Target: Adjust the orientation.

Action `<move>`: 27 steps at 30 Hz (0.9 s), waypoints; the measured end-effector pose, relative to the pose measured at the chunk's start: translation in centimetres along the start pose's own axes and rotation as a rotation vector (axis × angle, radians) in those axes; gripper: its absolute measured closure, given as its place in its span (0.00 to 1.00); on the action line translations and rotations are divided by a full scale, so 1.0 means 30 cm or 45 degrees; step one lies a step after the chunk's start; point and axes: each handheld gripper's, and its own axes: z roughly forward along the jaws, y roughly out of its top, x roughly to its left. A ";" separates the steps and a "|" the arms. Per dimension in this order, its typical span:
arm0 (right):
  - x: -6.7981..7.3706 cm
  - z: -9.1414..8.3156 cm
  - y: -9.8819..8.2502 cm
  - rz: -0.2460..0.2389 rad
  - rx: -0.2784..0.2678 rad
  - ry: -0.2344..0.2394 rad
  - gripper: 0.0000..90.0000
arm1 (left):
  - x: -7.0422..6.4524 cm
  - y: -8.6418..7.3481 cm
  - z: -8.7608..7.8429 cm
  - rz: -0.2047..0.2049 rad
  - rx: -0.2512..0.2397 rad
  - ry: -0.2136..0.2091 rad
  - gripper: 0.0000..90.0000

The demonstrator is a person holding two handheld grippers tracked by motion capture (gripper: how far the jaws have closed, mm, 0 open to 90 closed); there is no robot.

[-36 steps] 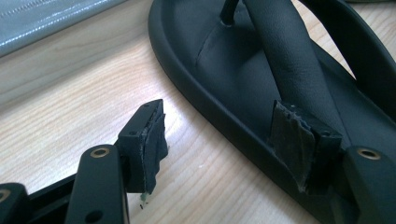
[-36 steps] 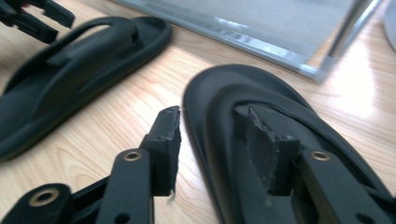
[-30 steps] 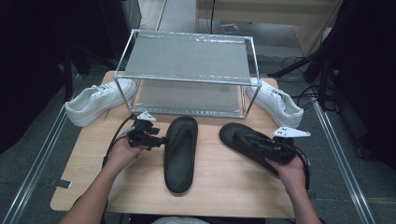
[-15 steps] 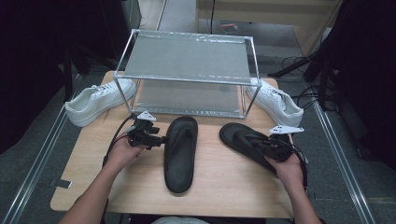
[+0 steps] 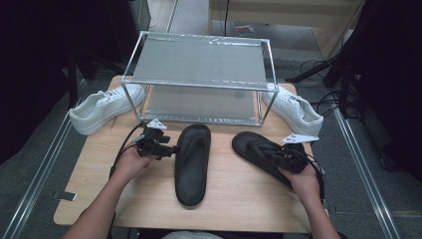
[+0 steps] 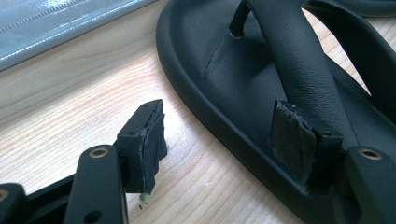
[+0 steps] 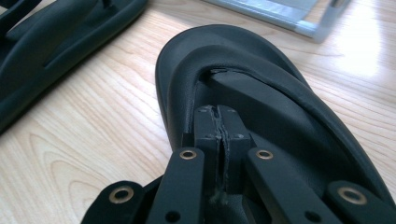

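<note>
With both sandals on the surface before the empty rack (image 5: 199,84), the right tool (image 7: 218,114) is clenched on the right sandal (image 7: 261,93) strap; the left tool (image 6: 229,135), released, straddles the left sandal (image 6: 261,84) edge, and lifting remains.

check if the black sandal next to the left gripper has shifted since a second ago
No. The black sandal lies where it did, its toe end close to the front bottom bar of the metal rack, lengthwise toward the person.
</note>
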 end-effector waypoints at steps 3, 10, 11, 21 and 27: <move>0.016 0.007 0.004 -0.010 0.008 0.009 0.99 | 0.000 0.000 0.001 0.001 0.002 0.002 0.39; 0.056 0.032 0.015 -0.040 0.024 0.034 0.98 | 0.000 -0.001 0.003 0.010 0.008 0.003 0.39; 0.064 0.038 0.018 -0.051 0.022 0.040 0.98 | 0.000 -0.001 0.003 0.012 0.009 0.005 0.40; 0.089 0.062 0.037 -0.069 0.020 0.075 0.98 | 0.000 -0.010 -0.009 0.022 0.038 0.014 0.38; 0.110 0.093 0.065 -0.107 0.022 0.104 0.98 | 0.002 -0.037 -0.035 0.011 0.006 0.022 0.38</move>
